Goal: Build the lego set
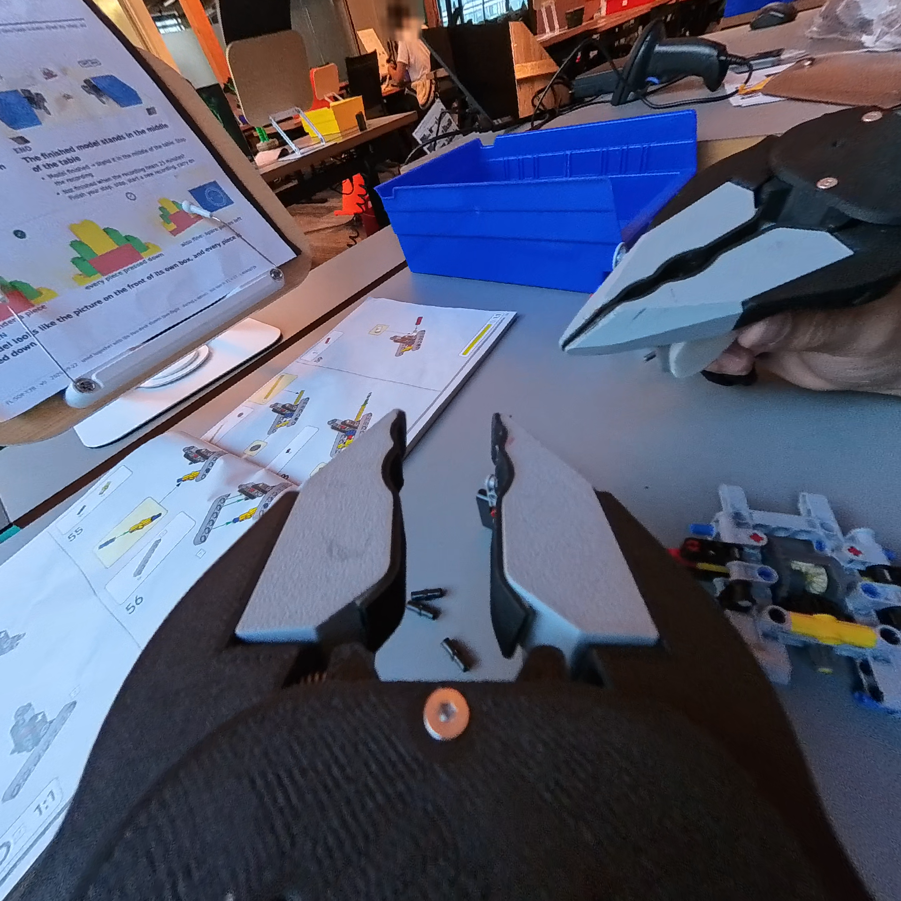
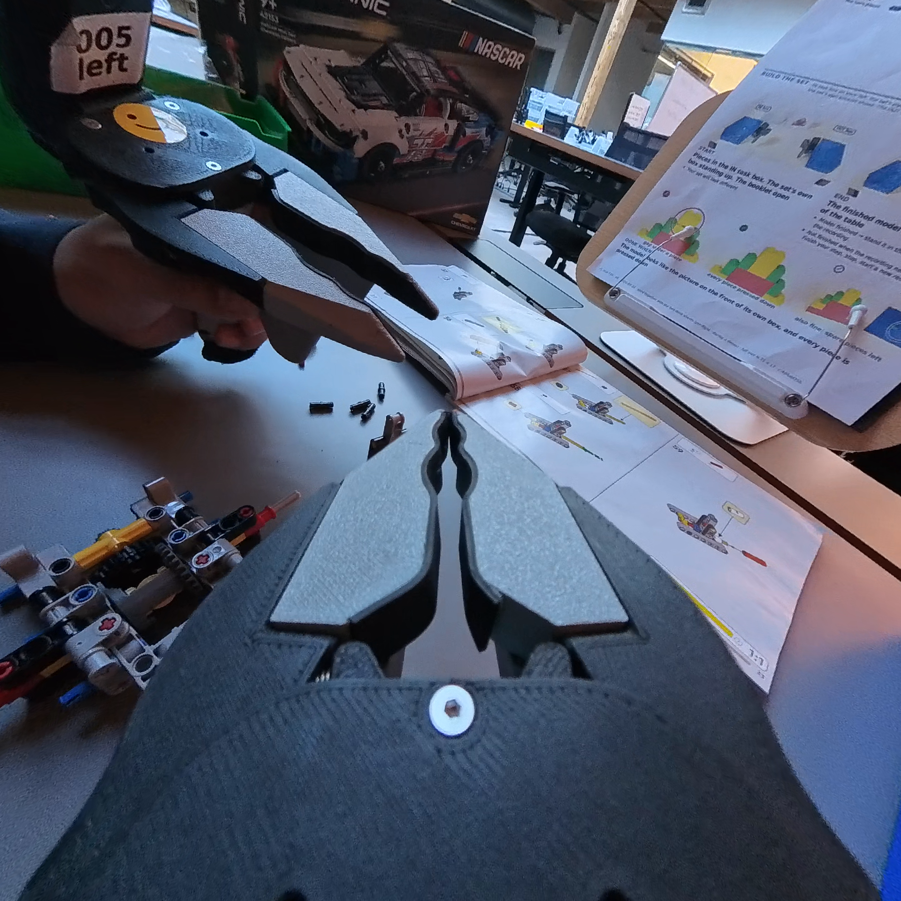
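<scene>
The small grey-and-black connector piece (image 1: 489,502) lies on the tabletop (image 1: 634,439) just inside the left gripper (image 1: 448,424), close by its right finger (image 1: 546,512), with its long axis running roughly along the fingers; whether it touches that finger I cannot tell. The left fingers stand moderately apart and grip nothing, with loose black pins (image 1: 426,602) on the tabletop between them. The right gripper (image 2: 449,420), just past the connector piece on the side towards the open booklet (image 2: 634,463), has its fingers closed tip to tip on nothing.

blue bin (image 1: 536,214), open booklet (image 1: 341,390), car-picture box (image 2: 390,112), perhaps green bin (image 2: 253,117).
</scene>
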### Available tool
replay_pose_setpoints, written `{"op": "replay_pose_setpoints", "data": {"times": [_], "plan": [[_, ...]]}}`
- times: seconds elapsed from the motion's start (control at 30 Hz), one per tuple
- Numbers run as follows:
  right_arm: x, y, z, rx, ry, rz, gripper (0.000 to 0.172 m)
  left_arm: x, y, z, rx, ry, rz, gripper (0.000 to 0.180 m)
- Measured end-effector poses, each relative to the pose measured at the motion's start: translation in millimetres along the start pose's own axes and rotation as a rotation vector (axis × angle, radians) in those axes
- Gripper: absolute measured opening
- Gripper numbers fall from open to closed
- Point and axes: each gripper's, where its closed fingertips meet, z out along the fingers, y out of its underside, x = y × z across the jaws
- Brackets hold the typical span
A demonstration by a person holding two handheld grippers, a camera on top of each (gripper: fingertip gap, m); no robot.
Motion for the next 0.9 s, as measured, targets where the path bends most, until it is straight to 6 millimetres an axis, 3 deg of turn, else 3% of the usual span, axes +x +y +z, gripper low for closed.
{"op": "replay_pose_setpoints", "data": {"times": [0.13, 0.3, 0.5, 0.7, 0.83, 0.9], "plan": [[1, -2, -1, 0.005, 0.020, -0.016, 0.000, -2, 1, -1, -0.009, -0.002, -0.011, 0.029], [8, -19, -4, 0.067, 0.049, -0.003, 0.000, -6, -2, -4, 0.004, -0.024, -0.012, 0.026], [21, -36, 8, 0.065, 0.018, -0.046, 0.000, -3, -15, -13, 0.084, -0.008, -0.094, 0.018], [29, -37, 24, 0.094, -0.024, -0.018, 0.000, 20, -35, -21, 0.165, 0.029, -0.027, 0.009], [19, -23, 28, 0.066, -0.071, -0.008, 0.000, 45, -30, -15, 0.128, 0.103, 0.016, 0.009], [15, -25, 26, 0.067, -0.072, -0.013, 0.000, 53, -27, -13, 0.111, 0.137, 0.013, 0.009]]}}
